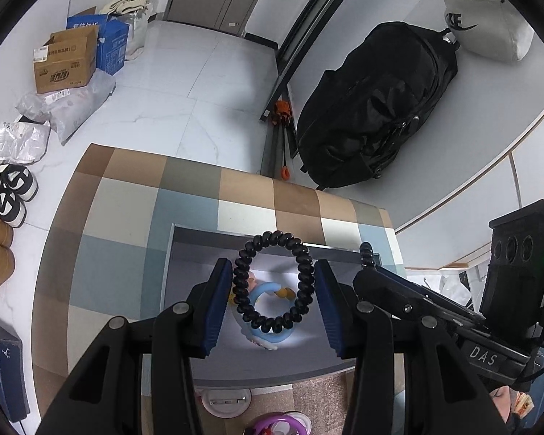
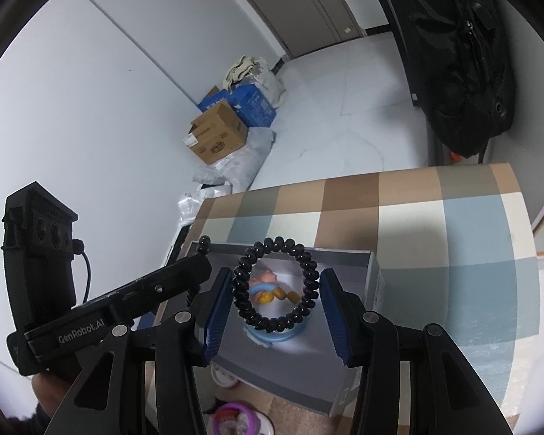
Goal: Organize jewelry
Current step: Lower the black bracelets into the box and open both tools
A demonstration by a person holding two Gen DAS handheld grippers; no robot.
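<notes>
My left gripper point(image 1: 273, 268) is shut on a black beaded bracelet point(image 1: 272, 324), which stands upright as a ring between the blue pads. My right gripper point(image 2: 276, 275) is shut on a second black beaded bracelet point(image 2: 277, 322) in the same way. Both hang side by side over an open grey box point(image 1: 185, 253) point(image 2: 377, 282) on the checkered table. Inside the box lie a light blue ring point(image 1: 256, 299) point(image 2: 272, 337) and small orange and yellow pieces point(image 2: 283, 294). Each wrist view shows the other gripper at its edge.
A purple bangle point(image 1: 283, 422) and a white round lid point(image 1: 225, 400) lie on the table in front of the box. A black backpack point(image 1: 377, 108) leans behind the table. Cardboard boxes point(image 1: 65, 61), bags and shoes point(image 1: 7, 195) line the floor at the left.
</notes>
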